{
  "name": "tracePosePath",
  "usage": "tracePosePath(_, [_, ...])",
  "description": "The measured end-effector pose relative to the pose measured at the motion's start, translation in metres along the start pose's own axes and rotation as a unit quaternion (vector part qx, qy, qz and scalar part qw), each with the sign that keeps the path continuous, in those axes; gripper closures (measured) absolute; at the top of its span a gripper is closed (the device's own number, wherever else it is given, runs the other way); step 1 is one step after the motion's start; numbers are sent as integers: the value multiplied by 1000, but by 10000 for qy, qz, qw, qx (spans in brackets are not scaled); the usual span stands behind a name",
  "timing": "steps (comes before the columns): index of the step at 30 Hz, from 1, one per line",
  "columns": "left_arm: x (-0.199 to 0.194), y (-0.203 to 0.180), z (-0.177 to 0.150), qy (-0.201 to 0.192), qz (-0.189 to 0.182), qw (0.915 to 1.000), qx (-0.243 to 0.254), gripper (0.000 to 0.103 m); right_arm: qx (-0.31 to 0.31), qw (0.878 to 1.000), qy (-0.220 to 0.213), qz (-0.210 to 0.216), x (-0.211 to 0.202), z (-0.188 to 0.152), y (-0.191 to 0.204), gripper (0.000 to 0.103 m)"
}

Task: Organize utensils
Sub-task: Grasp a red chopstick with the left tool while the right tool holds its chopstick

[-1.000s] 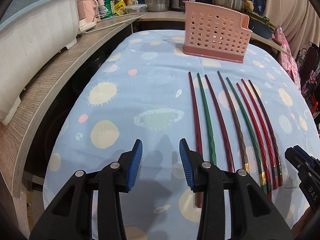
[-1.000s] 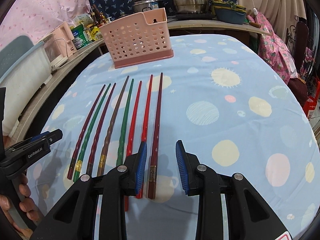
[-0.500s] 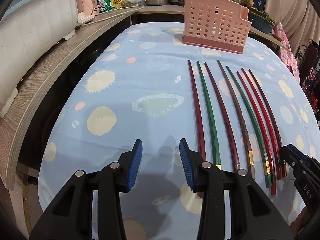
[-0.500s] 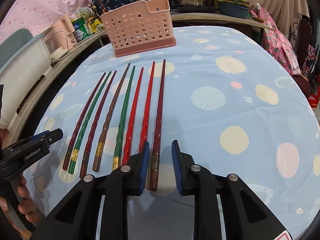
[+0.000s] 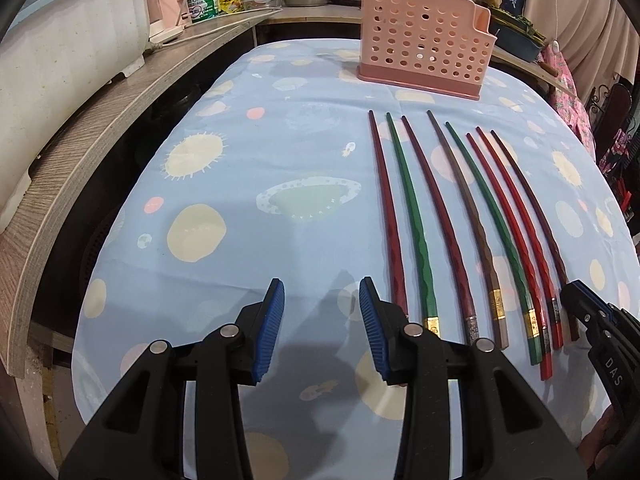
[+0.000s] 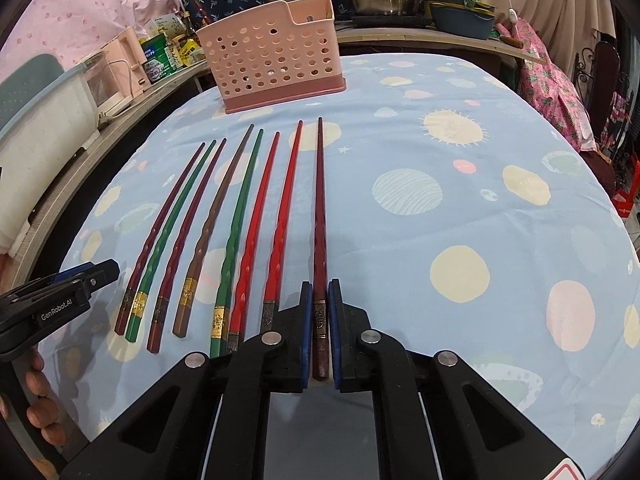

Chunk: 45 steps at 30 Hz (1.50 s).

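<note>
pink basket [image 6: 276, 60], inside hidden

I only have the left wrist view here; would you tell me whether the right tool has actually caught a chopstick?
Observer: Yes. The right tool has just been closing, and its pads now pinch the rightmost dark chopstick.
Operator: Where along it is the grip?
Observer: At the thick end, over its metal band, with the butt showing behind the pads.
Operator: Does it touch its neighbour?
Observer: No, the red chopstick beside it lies apart, outside the tool.
</note>
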<state>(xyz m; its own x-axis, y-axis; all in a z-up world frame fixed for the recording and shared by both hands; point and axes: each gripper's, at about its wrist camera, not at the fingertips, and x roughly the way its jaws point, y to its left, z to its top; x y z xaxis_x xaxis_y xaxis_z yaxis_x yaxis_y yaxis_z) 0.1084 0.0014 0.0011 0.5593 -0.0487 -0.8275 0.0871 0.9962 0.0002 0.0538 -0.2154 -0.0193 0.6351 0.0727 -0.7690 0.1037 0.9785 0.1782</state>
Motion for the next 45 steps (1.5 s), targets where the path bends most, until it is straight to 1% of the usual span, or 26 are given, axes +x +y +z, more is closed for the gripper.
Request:
tracePosePath(1, [0,0,0,-1,-15,10000,1,64,-2,10000,-3,-1,0,0,0,96])
tracePosePath(3, [-1,-1,-1,-9,-41,10000,-3,57,2,10000,-15,4,-1,-1,-1,96])
tracePosePath(7, [-3,-4,-4,-33,-119,9999,34,55,3,10000,-33,13,-1,-2,-2,96])
tracePosePath(9, [-4,-7,-6,-33,-139,9999,57,50,8,10000,-34,15,-1,-2,-2,96])
tracePosePath(22, [-3,-16,-14,53,-263,9995,148,49,17,10000,-48,23,-2,-3,-3,96])
tracePosePath(26, [0,-16,-15,107,-258,9995,145,49,16,10000,-49,20,-2,-3,-3,96])
tracePosePath(35, [-1,-19,-18,93,-197,9996,179,50,21,10000,-49,24,-2,-3,-3,96])
tracePosePath(37, [-2,-19,-19,90,-188,9996,177,52,21,10000,-49,24,-2,-3,-3,96])
tracePosePath(40, [-4,-19,-21,74,-190,9996,194,59,22,10000,-49,25,-2,-3,-3,96])
tracePosePath(42, [-4,-18,-21,65,-208,9996,183,70,17,10000,-49,20,-2,-3,-3,96])
tracePosePath(44, [-5,-17,-21,70,-258,9995,150,76,20,10000,-48,21,-2,-3,-3,96])
tracePosePath(45, [-5,-16,-21,72,-283,9995,140,82,23,10000,-48,24,-2,-3,-3,96])
